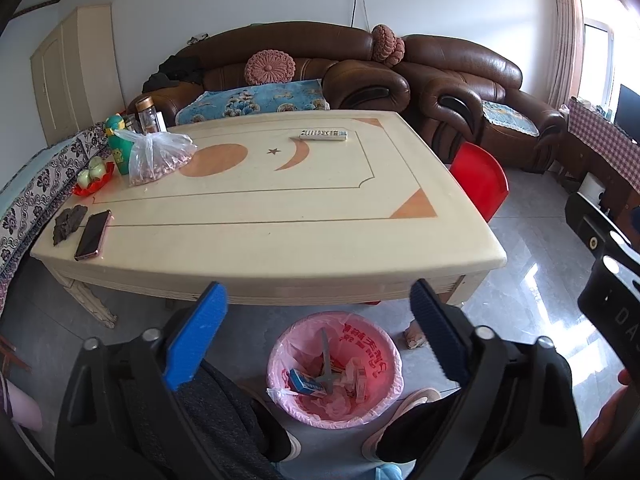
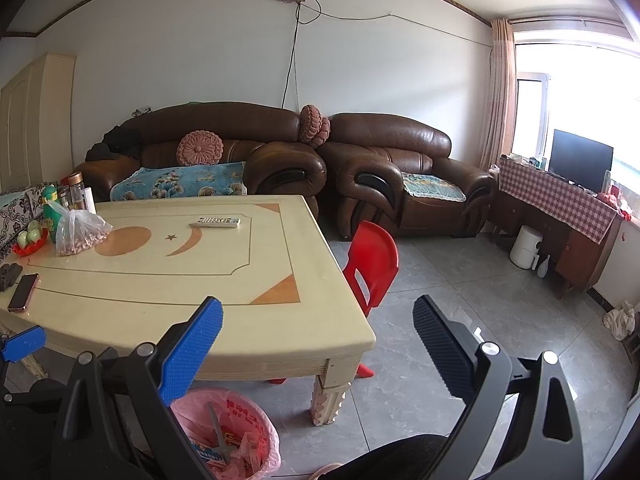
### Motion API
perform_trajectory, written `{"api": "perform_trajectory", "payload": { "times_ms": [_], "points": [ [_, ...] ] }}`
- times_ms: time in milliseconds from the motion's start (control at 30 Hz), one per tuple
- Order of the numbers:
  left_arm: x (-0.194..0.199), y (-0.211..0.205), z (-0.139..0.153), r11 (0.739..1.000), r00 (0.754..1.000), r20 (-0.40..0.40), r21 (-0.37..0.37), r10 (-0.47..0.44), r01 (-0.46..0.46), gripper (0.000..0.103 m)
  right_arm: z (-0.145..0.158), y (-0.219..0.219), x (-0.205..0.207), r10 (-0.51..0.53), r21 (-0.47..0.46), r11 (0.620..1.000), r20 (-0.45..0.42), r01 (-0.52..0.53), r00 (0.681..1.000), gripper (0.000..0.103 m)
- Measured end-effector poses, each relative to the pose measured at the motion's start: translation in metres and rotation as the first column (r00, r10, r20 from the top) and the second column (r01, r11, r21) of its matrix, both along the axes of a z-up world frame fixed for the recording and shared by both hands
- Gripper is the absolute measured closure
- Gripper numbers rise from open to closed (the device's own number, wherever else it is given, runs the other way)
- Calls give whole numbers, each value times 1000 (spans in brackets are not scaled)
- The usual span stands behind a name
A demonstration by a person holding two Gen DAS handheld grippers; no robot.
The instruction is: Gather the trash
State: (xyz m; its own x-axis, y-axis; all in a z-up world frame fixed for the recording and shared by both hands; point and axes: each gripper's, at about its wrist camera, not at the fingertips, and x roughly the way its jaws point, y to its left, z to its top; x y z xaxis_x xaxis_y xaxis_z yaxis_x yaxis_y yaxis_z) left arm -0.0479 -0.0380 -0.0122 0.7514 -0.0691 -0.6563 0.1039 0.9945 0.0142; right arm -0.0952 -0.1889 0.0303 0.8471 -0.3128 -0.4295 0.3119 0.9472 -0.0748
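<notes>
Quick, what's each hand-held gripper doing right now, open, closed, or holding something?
Left hand-held gripper: open, nothing between its fingers, above the pink-lined trash bin.
Right hand-held gripper: open, holding nothing.

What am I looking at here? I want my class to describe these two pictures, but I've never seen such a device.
A person holds a two-fingered claw in each hand, with a camera on each looking forward along its fingers. One picture comes from the left claw, the other from the right claw. Both are open and hold nothing. On the table lie a phone, a remote control, a plastic bag, a green bottle and a red dish. On the floor in front of the table stands a pink-lined bin already holding trash.
</notes>
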Motion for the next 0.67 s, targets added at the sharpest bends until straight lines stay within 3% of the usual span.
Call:
{"api": "perform_trajectory", "payload": {
  "times_ms": [667],
  "points": [
    [7, 5, -3, 1000, 1000, -25, 10, 2, -2, 11, 1, -1, 3, 0, 3, 1000, -1, 0, 1000, 9]
  ]
}}
